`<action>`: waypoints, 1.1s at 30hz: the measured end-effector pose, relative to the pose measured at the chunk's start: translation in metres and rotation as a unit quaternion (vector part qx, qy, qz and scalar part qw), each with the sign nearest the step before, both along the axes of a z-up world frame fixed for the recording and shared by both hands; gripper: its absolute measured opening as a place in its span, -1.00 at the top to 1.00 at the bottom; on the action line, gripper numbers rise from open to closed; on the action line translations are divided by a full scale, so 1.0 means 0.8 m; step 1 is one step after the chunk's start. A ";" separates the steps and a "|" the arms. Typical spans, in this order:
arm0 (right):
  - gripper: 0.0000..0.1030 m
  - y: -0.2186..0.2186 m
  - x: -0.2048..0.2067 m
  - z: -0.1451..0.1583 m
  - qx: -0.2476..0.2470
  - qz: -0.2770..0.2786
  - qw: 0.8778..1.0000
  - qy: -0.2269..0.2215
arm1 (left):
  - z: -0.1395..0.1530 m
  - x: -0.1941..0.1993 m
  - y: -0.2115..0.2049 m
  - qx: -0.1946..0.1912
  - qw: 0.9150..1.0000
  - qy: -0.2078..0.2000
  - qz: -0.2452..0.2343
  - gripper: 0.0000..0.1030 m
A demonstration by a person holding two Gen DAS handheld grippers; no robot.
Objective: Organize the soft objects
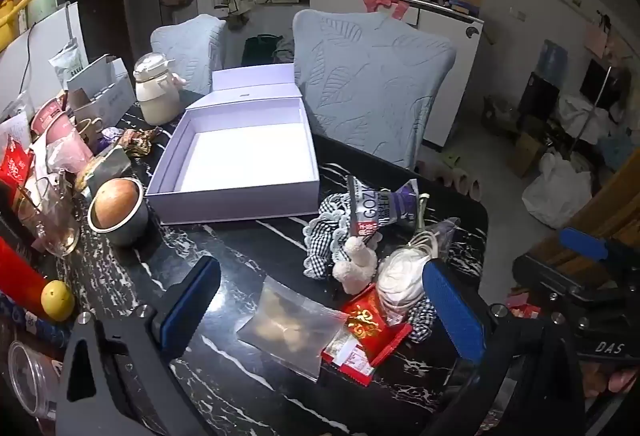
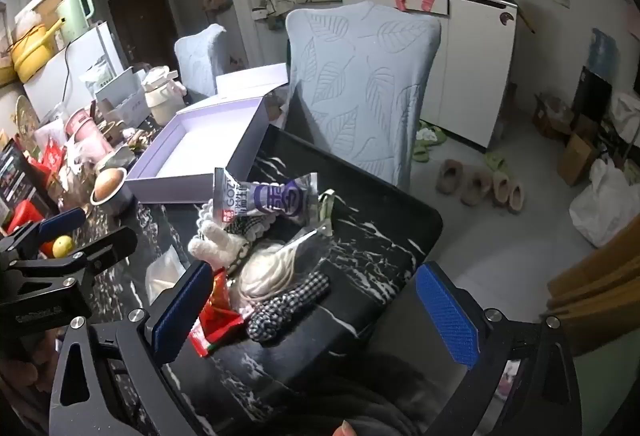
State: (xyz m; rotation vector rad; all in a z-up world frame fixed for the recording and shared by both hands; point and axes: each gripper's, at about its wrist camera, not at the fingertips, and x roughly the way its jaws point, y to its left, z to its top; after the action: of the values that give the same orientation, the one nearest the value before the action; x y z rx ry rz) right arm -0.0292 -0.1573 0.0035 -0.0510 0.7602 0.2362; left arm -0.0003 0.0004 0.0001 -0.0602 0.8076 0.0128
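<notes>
Off to the left gripper's (image 1: 316,312) far left the empty lavender box (image 1: 240,192) is sitting open. That gripper is hanging spread wide, pinching nothing, with the clear zip bag (image 1: 288,324) lying between its fingers. The right gripper (image 2: 316,308) is likewise gaping, empty, over the pile: plush toy (image 2: 218,242), checked cloth (image 2: 288,302), snack packet (image 2: 264,200). Nothing looks packed yet; I'd guess closing on one soft piece comes next.
</notes>
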 end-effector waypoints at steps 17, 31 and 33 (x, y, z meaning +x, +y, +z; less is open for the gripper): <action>-1.00 -0.002 0.001 0.002 -0.003 -0.005 1.000 -0.013 | -0.001 0.002 0.000 0.006 1.000 -0.001 0.002 -1.00; -1.00 -0.008 0.000 0.007 -0.012 -0.015 1.000 -0.021 | 0.000 -0.001 -0.002 -0.002 1.000 0.001 -0.005 -1.00; -1.00 -0.008 0.000 0.008 -0.013 -0.015 1.000 -0.022 | 0.000 -0.001 -0.002 -0.003 1.000 0.001 -0.007 -1.00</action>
State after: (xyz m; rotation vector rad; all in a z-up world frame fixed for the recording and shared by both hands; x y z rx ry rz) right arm -0.0290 -0.1637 0.0098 -0.0690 0.7190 0.1971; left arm -0.0009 -0.0016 0.0001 -0.0597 0.8108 -0.0028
